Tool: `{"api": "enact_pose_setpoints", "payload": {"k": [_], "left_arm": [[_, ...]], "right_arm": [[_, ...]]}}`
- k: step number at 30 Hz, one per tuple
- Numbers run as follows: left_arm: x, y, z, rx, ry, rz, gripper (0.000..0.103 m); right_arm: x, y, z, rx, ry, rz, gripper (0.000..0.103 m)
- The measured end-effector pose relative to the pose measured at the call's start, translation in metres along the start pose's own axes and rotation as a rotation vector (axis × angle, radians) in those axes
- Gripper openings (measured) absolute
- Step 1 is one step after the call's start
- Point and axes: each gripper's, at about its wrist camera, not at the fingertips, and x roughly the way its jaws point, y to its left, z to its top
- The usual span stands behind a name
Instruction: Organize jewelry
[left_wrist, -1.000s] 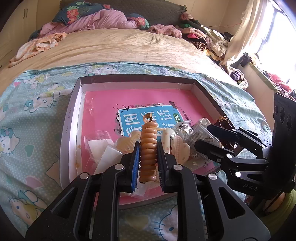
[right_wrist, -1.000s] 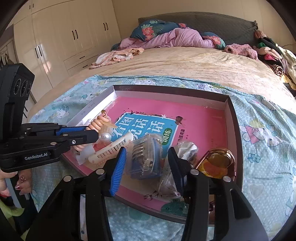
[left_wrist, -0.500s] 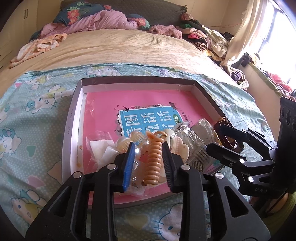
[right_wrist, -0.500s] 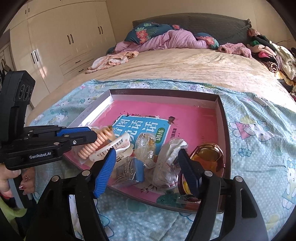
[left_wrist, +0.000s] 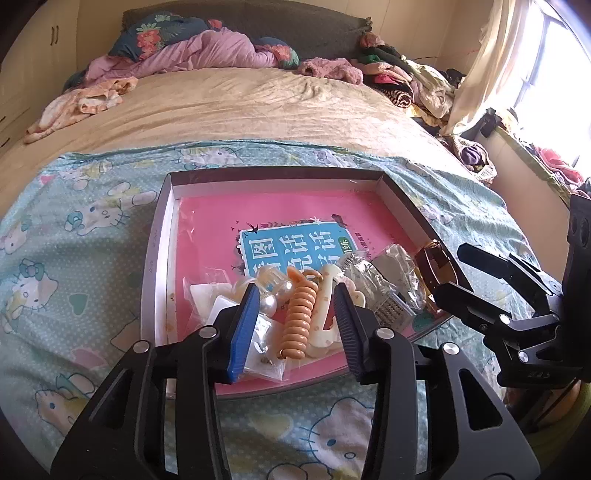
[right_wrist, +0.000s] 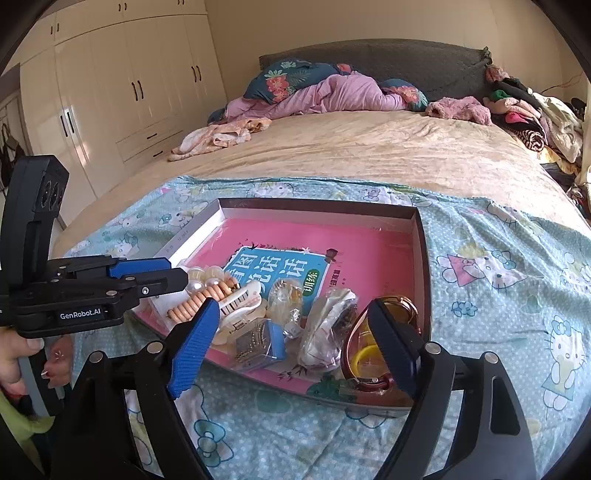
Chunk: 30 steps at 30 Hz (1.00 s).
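While both tongs had just been opening, the left tongs (left_wrist: 295, 314) stood spread around the loose coil hair tie (left_wrist: 297, 321), lower center, inside the tray (left_wrist: 155, 258); the right tongs (right_wrist: 291, 347) gaped empty.

A bed (right_wrist: 369, 147) carries a cartoon-cat sheet (right_wrist: 498, 266) under a shallow tray (right_wrist: 421, 251); rumpled bedding (right_wrist: 332, 96) and clothes (right_wrist: 528, 110) lie beyond the tray.

Daylight enters through the window (left_wrist: 550, 74) at right, overexposed to white glare. The bed (left_wrist: 240, 107) is evenly, warmly lit. Fisheye distortion bends both views; corners vignette black. Focus is sharp, without motion blur.
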Motion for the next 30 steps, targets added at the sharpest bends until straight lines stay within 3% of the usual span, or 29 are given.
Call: {"api": "enact_pose_setpoints", "payload": {"k": [9, 14, 16, 30], "left_arm": [[-0.027, -0.006, -0.001, -0.005, -0.041, 0.005, 0.066], [-0.039, -0.009, -0.006, -0.011, -0.059, 0.017, 0.067], [-0.045, -0.011, -0.01, -0.015, -0.066, 0.021, 0.094], [-0.079, -0.02, -0.053, -0.005, -0.098, 0.063, 0.094]], "right_arm": [[-0.031, 0.005, 0.003, -0.008, -0.055, -0.022, 0.095], [-0.05, 0.01, 0.001, -0.014, -0.086, -0.035, 0.097], [-0.057, 0.012, 0.0, -0.02, -0.094, -0.038, 0.098], [-0.093, 0.036, -0.035, -0.054, -0.098, -0.034, 0.098]]}}
